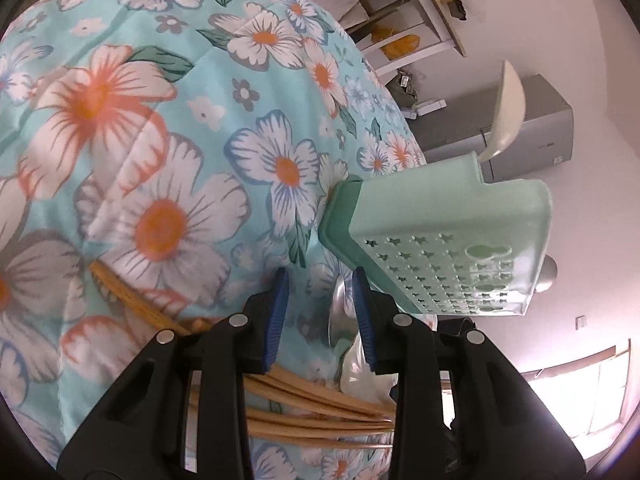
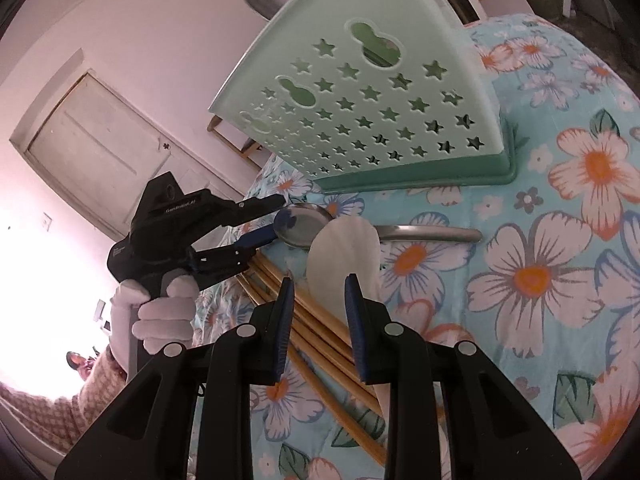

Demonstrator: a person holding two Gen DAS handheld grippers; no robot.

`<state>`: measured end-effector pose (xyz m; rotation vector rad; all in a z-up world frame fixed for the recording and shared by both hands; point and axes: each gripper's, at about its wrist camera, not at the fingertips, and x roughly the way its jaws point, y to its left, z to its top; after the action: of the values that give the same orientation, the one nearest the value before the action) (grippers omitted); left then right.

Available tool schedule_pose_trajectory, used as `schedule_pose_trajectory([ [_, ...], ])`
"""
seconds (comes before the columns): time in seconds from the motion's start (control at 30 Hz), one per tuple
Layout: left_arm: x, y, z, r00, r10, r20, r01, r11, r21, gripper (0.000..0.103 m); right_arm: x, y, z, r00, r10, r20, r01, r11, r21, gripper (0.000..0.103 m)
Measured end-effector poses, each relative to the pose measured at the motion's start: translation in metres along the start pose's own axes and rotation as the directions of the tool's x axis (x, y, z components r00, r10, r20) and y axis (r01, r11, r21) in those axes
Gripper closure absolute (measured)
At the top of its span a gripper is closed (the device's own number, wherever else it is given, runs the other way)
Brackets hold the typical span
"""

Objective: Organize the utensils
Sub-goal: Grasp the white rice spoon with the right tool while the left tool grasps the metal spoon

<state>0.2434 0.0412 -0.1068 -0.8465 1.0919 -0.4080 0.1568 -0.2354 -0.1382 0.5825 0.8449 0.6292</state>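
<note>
Where stars pierce it, glossy mint caddy (image 2: 360, 92)

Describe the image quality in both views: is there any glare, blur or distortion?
Left wrist view: the window is blown out white, the near flowered cloth is soft, and fisheye bends the edges. Right wrist view: strong glare washes the left side, while the holder and metal spoon look sharp.

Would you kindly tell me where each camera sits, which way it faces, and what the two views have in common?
Left wrist: on the left hand-held gripper, looking along its fingers over the flowered cloth at the green holder; no body shows.
Right wrist: on the right hand-held gripper, facing the white spoon between its fingers, the holder and the left hand-held gripper; a gloved hand and sleeve show.
Shared: holder, metal spoon, chopsticks, cloth.
</note>
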Motion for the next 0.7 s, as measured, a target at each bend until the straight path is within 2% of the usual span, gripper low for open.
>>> schedule_pose_trajectory([
  [0.13,0.012,-0.011,0.006,0.998,0.05,-0.03,-0.049,0.998,0.038,0.074,0.0,-0.002,-0.001,1.0,0.011,0.003,-0.011,1.0,0.009,0.077],
  [0.27,0.02,-0.02,0.005,0.997,0.029,-0.076,-0.025,0.998,0.058,0.074,-0.002,-0.007,-0.001,1.0,0.02,0.004,-0.02,0.999,0.025,0.077],
  [0.3,0.023,-0.023,0.004,0.996,0.044,-0.072,-0.039,0.997,0.071,0.075,-0.005,-0.01,-0.001,1.0,0.021,0.005,-0.021,0.999,0.03,0.077],
  [0.4,0.029,-0.027,0.002,0.992,0.112,-0.057,-0.105,0.988,0.113,0.086,-0.006,-0.013,-0.002,1.0,0.025,0.01,-0.026,0.999,0.042,0.077],
  [0.5,0.033,-0.031,-0.002,0.988,0.146,-0.044,-0.138,0.979,0.147,0.094,-0.009,-0.015,-0.001,0.999,0.029,0.015,-0.03,0.998,0.053,0.077],
  [0.7,0.018,-0.042,-0.014,0.992,0.122,0.022,-0.124,0.973,0.194,0.1,-0.023,-0.02,-0.001,0.999,0.029,0.044,-0.031,0.998,0.062,0.077],
])
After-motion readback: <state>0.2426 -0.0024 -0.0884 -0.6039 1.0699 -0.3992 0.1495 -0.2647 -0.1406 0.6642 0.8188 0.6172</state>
